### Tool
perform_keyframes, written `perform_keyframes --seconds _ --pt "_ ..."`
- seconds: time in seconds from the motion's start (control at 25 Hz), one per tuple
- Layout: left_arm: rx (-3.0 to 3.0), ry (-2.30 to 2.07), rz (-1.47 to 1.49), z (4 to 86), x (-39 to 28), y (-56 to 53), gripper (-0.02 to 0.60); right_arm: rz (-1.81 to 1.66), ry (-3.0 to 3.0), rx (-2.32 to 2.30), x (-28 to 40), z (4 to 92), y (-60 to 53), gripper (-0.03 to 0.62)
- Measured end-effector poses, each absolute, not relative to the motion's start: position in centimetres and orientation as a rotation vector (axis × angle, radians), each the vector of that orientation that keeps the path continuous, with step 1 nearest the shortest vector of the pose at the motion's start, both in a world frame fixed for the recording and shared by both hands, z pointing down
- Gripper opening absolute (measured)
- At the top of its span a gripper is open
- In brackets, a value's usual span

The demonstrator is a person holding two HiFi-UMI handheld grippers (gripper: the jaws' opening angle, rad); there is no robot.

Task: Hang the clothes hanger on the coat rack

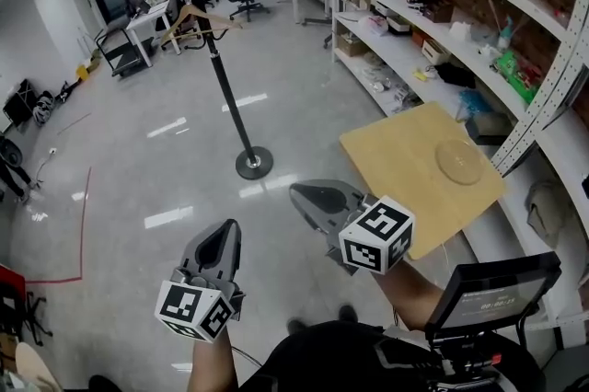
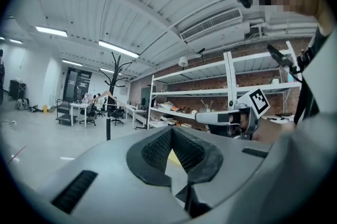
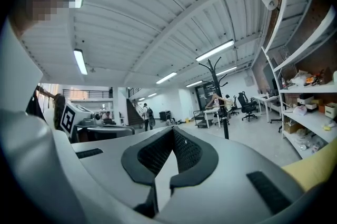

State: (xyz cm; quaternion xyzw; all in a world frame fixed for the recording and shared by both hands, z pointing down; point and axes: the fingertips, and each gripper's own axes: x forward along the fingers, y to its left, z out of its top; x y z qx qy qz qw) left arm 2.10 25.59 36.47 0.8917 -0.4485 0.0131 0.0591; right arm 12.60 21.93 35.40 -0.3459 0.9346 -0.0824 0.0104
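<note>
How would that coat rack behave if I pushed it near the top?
The coat rack would probably tip rather than slide: a tall thin pole on a small round base. The floor looks glossy, so the base might also skid. The wooden hanger on it would likely swing.

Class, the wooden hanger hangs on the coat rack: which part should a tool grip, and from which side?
Probably the sloping wooden arm of the hanger, near its outer end, approached level from the open floor. That arm juts clear of the coat rack pole; the hanger's top lies close against it.
</note>
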Motion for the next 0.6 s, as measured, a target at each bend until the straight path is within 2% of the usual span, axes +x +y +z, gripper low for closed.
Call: perform_keyframes --seconds 0.6 --pt "2.71 -1.327 0.019 36.1 5.5 25.1 -0.003 -0.243 2.884 -1.099 14.6 34.7 21.6 0.006"
